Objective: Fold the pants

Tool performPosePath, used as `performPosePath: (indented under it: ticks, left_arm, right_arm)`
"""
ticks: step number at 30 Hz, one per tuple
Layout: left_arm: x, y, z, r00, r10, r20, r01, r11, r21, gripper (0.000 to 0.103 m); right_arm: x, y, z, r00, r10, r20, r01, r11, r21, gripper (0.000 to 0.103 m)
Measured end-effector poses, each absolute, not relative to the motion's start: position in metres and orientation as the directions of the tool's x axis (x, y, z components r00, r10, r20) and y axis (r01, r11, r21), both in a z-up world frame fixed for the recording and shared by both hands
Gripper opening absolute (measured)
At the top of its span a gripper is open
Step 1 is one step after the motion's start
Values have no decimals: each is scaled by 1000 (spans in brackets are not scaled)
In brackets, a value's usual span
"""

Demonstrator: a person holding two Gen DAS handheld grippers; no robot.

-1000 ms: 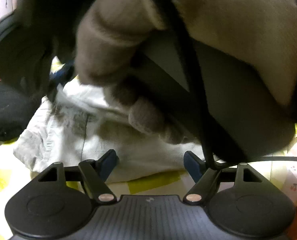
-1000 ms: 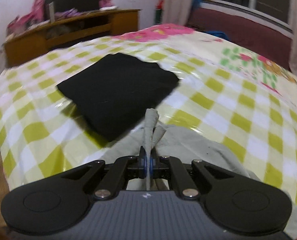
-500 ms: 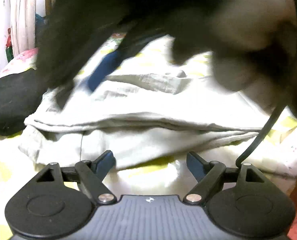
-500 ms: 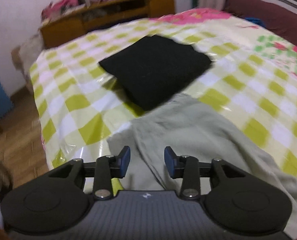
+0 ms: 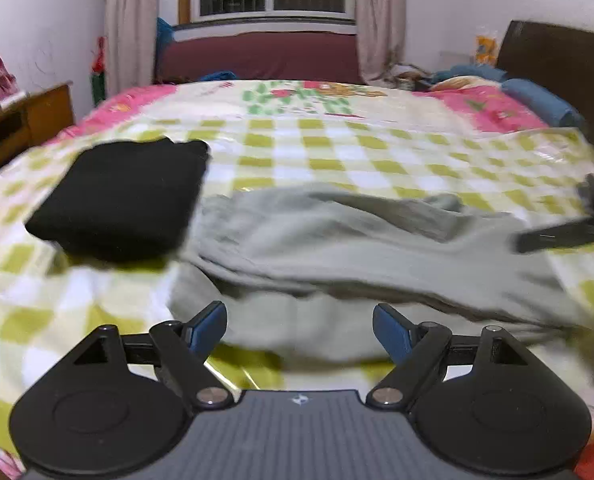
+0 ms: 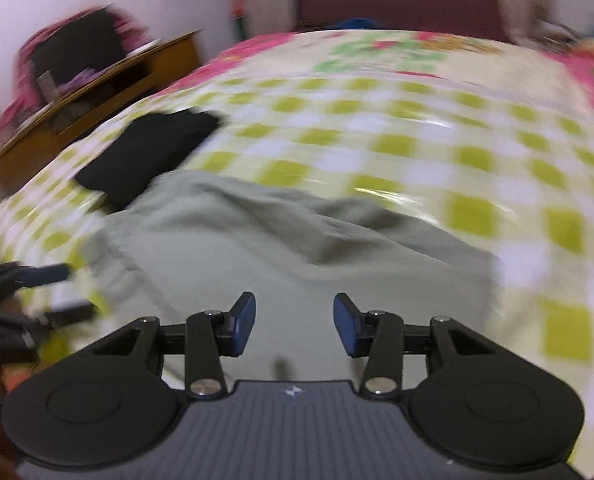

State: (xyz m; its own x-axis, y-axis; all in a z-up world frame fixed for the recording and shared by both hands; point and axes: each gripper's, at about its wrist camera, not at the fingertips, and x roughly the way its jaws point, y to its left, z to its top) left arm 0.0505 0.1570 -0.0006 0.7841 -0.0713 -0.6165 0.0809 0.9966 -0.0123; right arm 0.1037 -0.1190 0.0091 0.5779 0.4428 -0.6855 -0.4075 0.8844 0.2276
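Grey pants (image 5: pixel 337 248) lie folded over, in layers, on the checked bed cover, also seen in the right wrist view (image 6: pixel 297 248). My left gripper (image 5: pixel 299 330) is open and empty, just short of the pants' near edge. My right gripper (image 6: pixel 295 322) is open and empty, over the near part of the pants. The right gripper's fingers (image 5: pixel 569 232) show at the right edge of the left wrist view. The left gripper (image 6: pixel 29 292) shows blurred at the left edge of the right wrist view.
A folded black garment (image 5: pixel 125 196) lies left of the pants, touching them (image 6: pixel 153 152). The yellow-green checked cover (image 5: pixel 337 148) stretches beyond. A wooden desk (image 6: pixel 97 96) stands left of the bed. Headboard (image 5: pixel 557 64) at right, window behind.
My right gripper let go of the pants' edge, opened and drew back to the right. The left wrist view, blocked by the gloved hand before, now shows the bed.
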Motion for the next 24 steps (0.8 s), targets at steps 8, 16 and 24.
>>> performPosePath:
  ticks: [8, 16, 24]
  left_arm:
    - [84, 117, -1, 806, -37, -591, 133, 984, 120, 93]
    - [92, 113, -32, 728, -6, -685, 129, 983, 128, 94]
    - [81, 105, -22, 701, -15, -713, 163, 977, 140, 95]
  right_arm:
    - [134, -208, -14, 644, 354, -678, -154, 928, 338, 46]
    - [164, -218, -46, 568, 495, -657, -138, 845, 517, 38]
    - [177, -231, -44, 537, 419, -732, -129, 899, 419, 4]
